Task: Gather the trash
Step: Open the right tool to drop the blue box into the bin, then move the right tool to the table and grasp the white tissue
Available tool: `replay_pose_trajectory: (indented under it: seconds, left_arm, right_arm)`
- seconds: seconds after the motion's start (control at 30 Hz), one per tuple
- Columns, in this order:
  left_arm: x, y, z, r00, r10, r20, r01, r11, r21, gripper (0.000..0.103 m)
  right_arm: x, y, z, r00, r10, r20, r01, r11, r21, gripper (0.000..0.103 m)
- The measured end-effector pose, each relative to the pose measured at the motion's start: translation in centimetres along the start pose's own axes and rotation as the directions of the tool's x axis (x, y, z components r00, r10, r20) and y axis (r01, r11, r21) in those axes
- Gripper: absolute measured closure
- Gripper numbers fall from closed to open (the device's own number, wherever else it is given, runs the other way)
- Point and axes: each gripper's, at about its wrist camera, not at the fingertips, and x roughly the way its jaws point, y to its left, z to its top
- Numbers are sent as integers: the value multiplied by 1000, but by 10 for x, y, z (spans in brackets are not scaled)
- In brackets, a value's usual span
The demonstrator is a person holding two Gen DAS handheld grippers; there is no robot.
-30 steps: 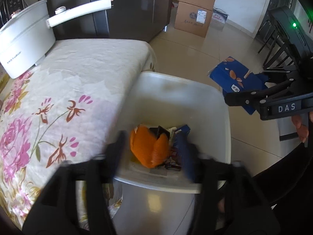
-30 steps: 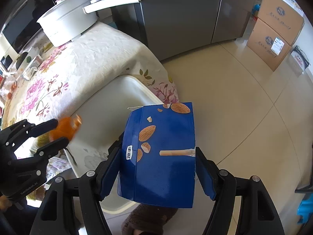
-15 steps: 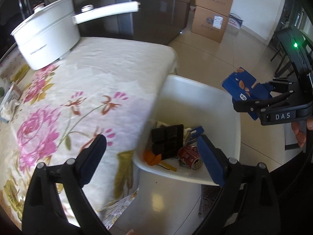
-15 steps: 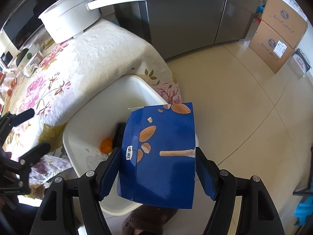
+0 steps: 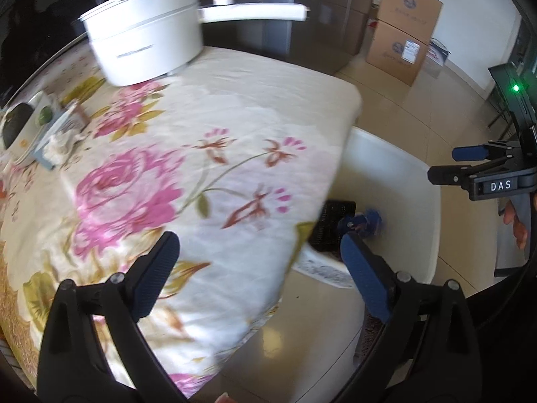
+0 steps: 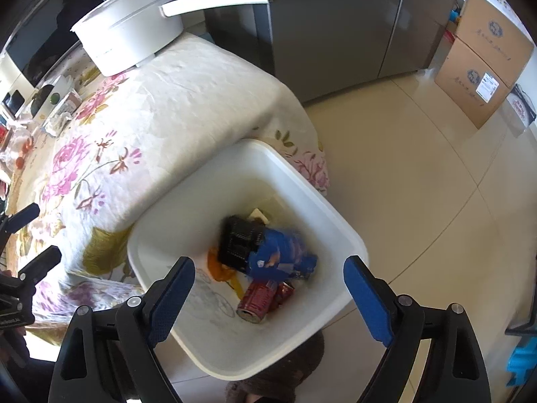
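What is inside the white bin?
The bin holds a blue box, black tray, red can and orange wrapper. Anything beneath is covered.

A white pot [image 6: 129, 38] with a long handle stood at the far end of a floral tablecloth [image 5: 188, 174]. Behind it rose a grey fridge [image 6: 335, 27], with two cardboard boxes [image 6: 483, 63] stacked on the tiled floor [image 6: 419, 184].
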Motion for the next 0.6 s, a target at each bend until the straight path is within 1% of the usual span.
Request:
replay_pose_trajectory:
  seconds: [0.13, 0.3, 0.47, 0.57, 0.6]
  left_arm:
    - [-9, 25, -4, 1000, 21, 5, -20, 999, -50, 6]
    - [-27, 69, -11, 999, 49, 18, -46, 987, -155, 6]
    - [-42, 117, -24, 998, 64, 17, -57, 961, -271, 6]
    - [-50, 144, -36, 996, 88, 10, -80, 943, -324, 1]
    - [-53, 151, -39, 995, 96, 10, -87, 939, -332, 1]
  right_arm:
    - [-4, 20, 7, 1000, 6, 7, -5, 1000, -22, 11]
    - [-13, 49, 18, 999, 34, 32, -33, 998, -45, 11]
    - [-16, 83, 26, 998, 53, 46, -49, 996, -80, 11]
    - [-15, 107, 32, 997, 58, 47, -53, 993, -107, 11]
    - [-14, 114, 34, 997, 58, 50, -52, 991, -119, 11]
